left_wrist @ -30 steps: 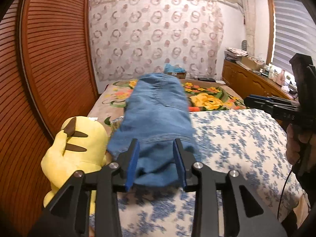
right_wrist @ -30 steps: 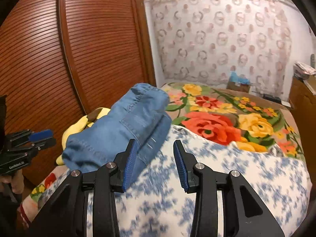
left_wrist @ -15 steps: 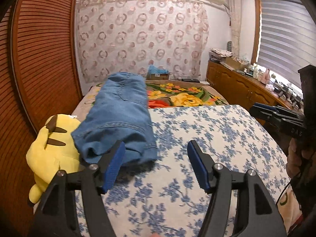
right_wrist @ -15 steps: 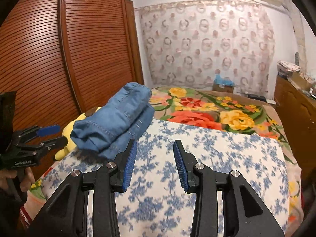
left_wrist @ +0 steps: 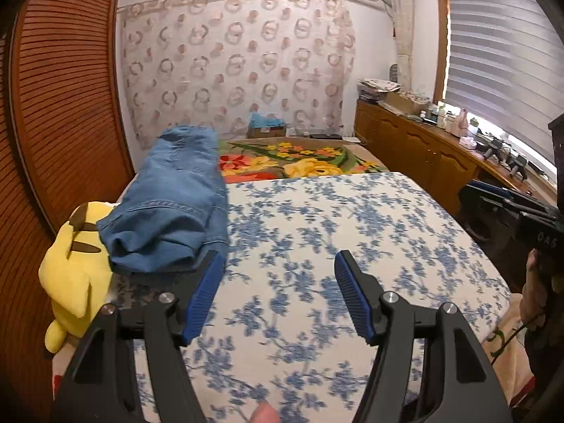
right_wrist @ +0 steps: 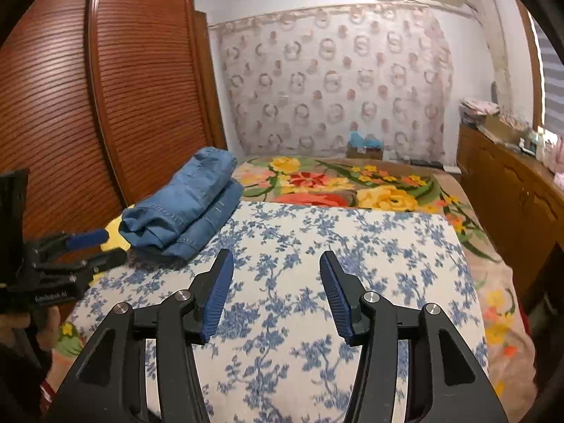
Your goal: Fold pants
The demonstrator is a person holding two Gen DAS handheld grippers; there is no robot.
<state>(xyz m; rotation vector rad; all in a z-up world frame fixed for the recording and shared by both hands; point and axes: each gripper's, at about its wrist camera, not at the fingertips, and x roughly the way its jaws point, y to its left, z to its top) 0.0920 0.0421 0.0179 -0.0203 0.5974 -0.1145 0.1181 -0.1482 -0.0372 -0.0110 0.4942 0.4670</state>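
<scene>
Since a second ago: both tongs have backed away from the jeans (left_wrist: 176, 204); the left tongs (left_wrist: 278, 296), then closed round the near end of the bundle, now stand apart from it with nothing between the pads, and the right tongs (right_wrist: 275, 294) have slid off toward the middle of the bed.
Left tongs: released, jaws spread, only the blue-flowered bedspread (left_wrist: 352, 232) showing between them.
Right tongs: jaws opening at this moment, nothing between them, also over the bedspread.
Jeans, place: folded into a thick bundle at the left edge of the bed, partly on the bedspread and partly on the flowered blanket (right_wrist: 352, 190) beyond, close beside the yellow plush toy (left_wrist: 74, 264).
Jeans, long axis: runs away from the cameras toward the patterned curtain (left_wrist: 239, 70) at the far wall, near end bulky and rounded.
Direction from tongs: ahead and to the left of both; just off the left jaw in the left wrist view, farther up and left in the right wrist view.
Nearer hand: the left, by my reading.
Stage: the fold looks finished and let go; I judge little remains beyond perhaps squaring the bundle.
Person: a hand (left_wrist: 539, 292) grips the right tool at the frame edge.
</scene>
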